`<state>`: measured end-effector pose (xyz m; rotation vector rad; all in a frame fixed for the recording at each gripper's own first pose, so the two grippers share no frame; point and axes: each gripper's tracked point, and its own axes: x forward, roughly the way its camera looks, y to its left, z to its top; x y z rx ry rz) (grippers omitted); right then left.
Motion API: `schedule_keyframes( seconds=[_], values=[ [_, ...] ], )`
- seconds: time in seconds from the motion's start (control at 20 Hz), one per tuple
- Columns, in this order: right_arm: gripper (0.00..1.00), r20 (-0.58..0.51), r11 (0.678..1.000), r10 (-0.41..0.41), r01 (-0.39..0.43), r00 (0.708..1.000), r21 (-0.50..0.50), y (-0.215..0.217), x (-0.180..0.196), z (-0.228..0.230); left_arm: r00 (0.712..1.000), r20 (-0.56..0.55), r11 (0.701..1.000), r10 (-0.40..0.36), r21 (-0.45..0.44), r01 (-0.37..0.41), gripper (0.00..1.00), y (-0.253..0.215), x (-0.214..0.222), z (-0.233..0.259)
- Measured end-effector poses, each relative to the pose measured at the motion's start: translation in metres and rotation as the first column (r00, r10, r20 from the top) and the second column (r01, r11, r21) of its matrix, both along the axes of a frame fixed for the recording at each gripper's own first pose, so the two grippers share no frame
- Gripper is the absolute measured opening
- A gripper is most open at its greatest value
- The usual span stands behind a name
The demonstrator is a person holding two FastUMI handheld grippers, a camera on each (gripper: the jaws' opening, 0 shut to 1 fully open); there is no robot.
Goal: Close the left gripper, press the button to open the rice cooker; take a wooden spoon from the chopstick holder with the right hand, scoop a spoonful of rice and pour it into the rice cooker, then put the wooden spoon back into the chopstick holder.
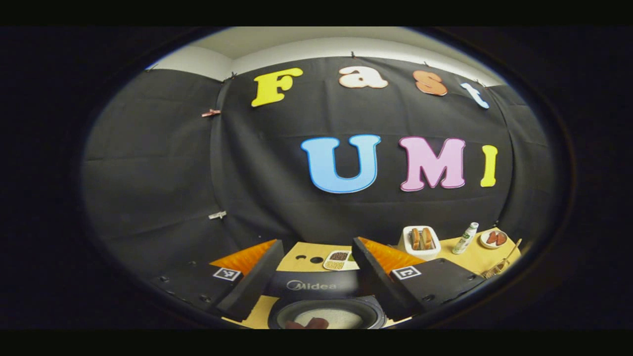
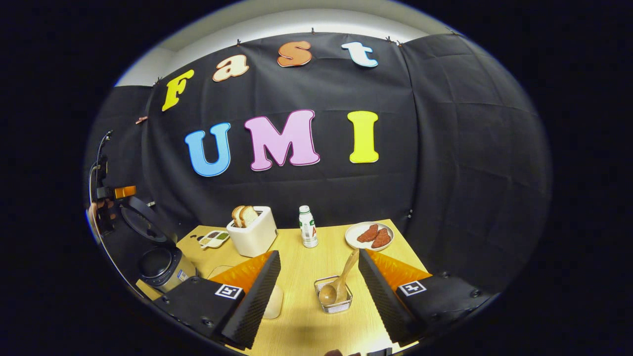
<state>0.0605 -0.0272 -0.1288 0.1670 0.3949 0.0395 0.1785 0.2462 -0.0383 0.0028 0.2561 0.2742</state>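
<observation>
Right gripper view: right gripper point(image 2: 316, 291) spread wide, empty, facing the chopstick holder point(image 2: 335, 295) on the table point(image 2: 316, 257).
The wooden spoon point(image 2: 338, 284) leans in the holder; the rice cooker point(image 2: 160, 267) stands far left, lid raised. In the left gripper view, the left gripper point(image 1: 312, 284) is wide apart above the cooker.

1. Dim booth; the yellow table point(image 2: 316, 262) is evenly lit from above.
2. Fisheye bending curves the edges strongly.
3. Both views are slightly soft, with dark vignetting at the rim.
</observation>
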Motion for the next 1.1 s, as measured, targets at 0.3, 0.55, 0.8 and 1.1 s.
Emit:
schedule_keyframes(
  seconds=[0.3, 0.55, 0.8, 1.1],
  values=[
    [0.98, -0.009, 1.000, 0.000, 0.000, 1.000, 0.007, 0.000, 0.006, -0.001, 1.000, 0.000, 1.000, -0.003, -0.004, 0.003, 0.99, -0.012, -0.033, -0.016],
    [0.98, 0.017, 1.000, 0.016, -0.016, 1.000, -0.009, 0.003, 0.014, 0.008, 1.000, -0.006, 1.000, -0.018, -0.017, 0.018, 0.99, -0.026, -0.080, -0.043],
    [0.98, 0.026, 0.999, 0.043, -0.043, 0.999, -0.021, 0.009, 0.015, 0.011, 0.999, -0.035, 0.999, -0.031, -0.030, 0.030, 0.99, -0.039, -0.119, -0.082],
    [0.98, 0.029, 0.999, 0.051, -0.050, 0.998, -0.014, 0.010, 0.017, 0.013, 0.990, -0.142, 0.999, -0.017, -0.053, 0.010, 1.00, -0.047, -0.149, -0.140]
  ],
)
